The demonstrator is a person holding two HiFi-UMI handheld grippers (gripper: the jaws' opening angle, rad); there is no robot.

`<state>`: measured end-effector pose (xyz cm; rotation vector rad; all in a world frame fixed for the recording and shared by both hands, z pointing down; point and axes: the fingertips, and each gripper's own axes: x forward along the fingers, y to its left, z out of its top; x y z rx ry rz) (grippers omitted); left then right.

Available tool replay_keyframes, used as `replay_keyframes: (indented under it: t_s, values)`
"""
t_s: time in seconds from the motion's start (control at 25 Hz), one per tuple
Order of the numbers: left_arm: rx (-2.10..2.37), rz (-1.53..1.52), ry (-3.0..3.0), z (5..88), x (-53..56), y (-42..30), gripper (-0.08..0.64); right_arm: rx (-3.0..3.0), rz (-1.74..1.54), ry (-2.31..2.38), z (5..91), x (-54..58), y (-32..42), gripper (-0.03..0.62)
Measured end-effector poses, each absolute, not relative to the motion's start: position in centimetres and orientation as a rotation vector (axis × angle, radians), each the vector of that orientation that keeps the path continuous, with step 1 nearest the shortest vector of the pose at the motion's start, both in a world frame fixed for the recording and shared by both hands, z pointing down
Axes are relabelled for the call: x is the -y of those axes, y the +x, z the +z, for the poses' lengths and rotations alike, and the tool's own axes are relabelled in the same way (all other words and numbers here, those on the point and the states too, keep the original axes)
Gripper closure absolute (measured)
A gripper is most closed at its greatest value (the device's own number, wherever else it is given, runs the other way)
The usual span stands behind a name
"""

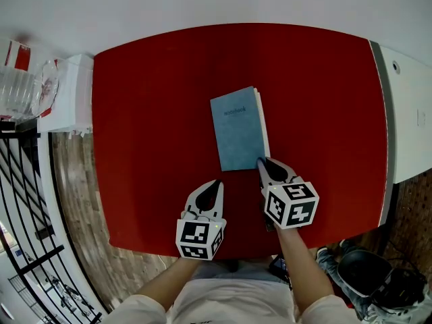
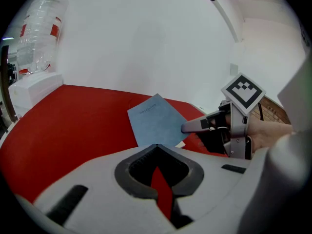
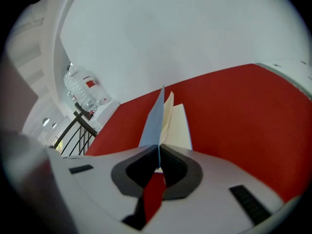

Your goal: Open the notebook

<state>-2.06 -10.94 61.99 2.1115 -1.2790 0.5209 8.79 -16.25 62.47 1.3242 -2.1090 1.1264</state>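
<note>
A blue notebook (image 1: pixel 237 130) lies on the red table (image 1: pixel 148 113), spine to the left. My right gripper (image 1: pixel 260 160) is shut on the near right corner of its cover. In the right gripper view the blue cover (image 3: pixel 153 121) stands on edge between the pads, raised off the cream pages (image 3: pixel 179 126) beneath. My left gripper (image 1: pixel 217 183) hovers over bare table left of the right one, short of the notebook, its jaws together and nothing in them. The left gripper view shows the notebook (image 2: pixel 156 121) ahead and the right gripper (image 2: pixel 187 127) at its corner.
A white counter (image 1: pixel 408 113) borders the table's right side. At the left stands a white shelf (image 1: pixel 67 96) with a clear plastic bottle (image 1: pixel 17 90), and below it a black railing (image 1: pixel 27 181). A dark bag (image 1: pixel 371 275) sits on the floor at lower right.
</note>
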Motion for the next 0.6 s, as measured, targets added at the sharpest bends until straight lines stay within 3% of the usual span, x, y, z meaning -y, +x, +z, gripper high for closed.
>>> replay_keyframes:
  t_s: [0.6]
  values:
    - [1.450,0.431,1.985,60.1,7.5,-9.0,0.554,2.260,0.691,1.028,56.4,14.6,-3.4,0.574]
